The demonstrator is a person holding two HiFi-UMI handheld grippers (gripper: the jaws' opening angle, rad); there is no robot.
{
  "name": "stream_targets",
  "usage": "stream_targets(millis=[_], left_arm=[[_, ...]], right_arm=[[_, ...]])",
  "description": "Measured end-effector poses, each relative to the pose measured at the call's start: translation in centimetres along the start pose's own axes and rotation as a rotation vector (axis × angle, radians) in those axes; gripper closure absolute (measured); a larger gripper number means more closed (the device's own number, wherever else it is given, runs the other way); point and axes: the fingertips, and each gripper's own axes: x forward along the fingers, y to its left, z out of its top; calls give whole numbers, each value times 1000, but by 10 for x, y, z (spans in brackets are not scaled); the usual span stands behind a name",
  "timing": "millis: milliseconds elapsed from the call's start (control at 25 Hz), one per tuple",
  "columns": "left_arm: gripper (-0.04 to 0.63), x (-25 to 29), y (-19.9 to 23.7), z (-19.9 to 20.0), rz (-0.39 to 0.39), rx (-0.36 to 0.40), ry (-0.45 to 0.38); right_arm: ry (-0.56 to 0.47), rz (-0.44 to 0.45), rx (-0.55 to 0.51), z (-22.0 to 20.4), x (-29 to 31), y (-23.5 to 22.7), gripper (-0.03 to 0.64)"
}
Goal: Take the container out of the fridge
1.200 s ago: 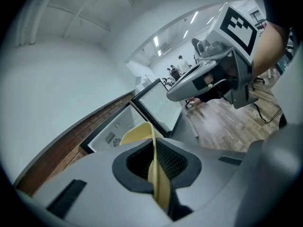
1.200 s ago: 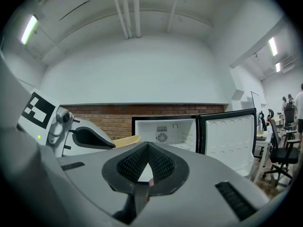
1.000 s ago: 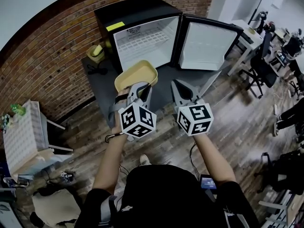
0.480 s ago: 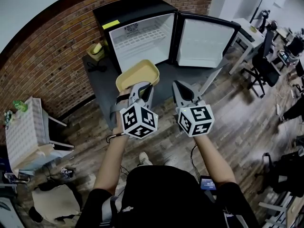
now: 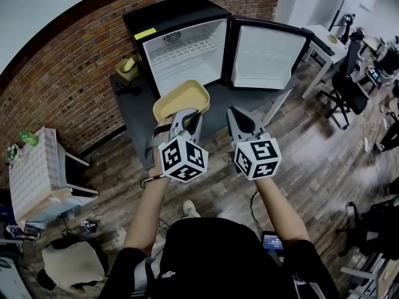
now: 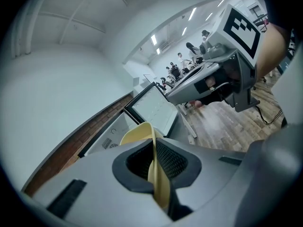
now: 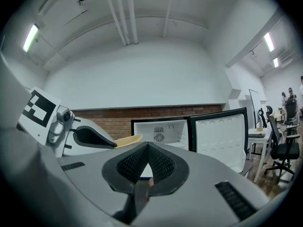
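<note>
Left gripper (image 5: 187,114) fingers tight on yellow container (image 5: 181,98); right gripper (image 5: 235,114) fingers together, empty; open fridge (image 5: 187,55) ahead.

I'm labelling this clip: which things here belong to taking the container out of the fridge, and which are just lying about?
Job: yellow container, gripped by left tool; fridge, door open.
Lying about: white stand, office chair, beige bag.

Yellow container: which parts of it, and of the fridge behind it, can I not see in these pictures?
Near rim of the container: head view, covered by the left claw; left gripper view shows only a thin edge.
Bottom of the fridge: head view, partly behind the container.
Yellow label on the fridge top: head view, too small to read.
</note>
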Motion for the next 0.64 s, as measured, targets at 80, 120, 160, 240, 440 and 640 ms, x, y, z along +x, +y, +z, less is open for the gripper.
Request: stream_targets(millis=[80,120,160,240,440,640], left_arm=[[563,-1,-1,1,2,2,5],[563,-2,-2,1,4,5,8],[563,-2,-3,1,6,9,11],[563,-1,-5,-1,6,13,12],[563,2,-10,-2,-6,21,-2],[563,-6,-11,5,1,19,-10]], right_arm=[[-1,0,2,1,-3,0,578],[-1,0,2,1,-4,0,579],[-1,0,1,0,-5,0,580],[1,1,-1,-2,-6,0,580],[4,1,2,-2,-8,0,580],[-1,-2,0,0,-16,-1,580]])
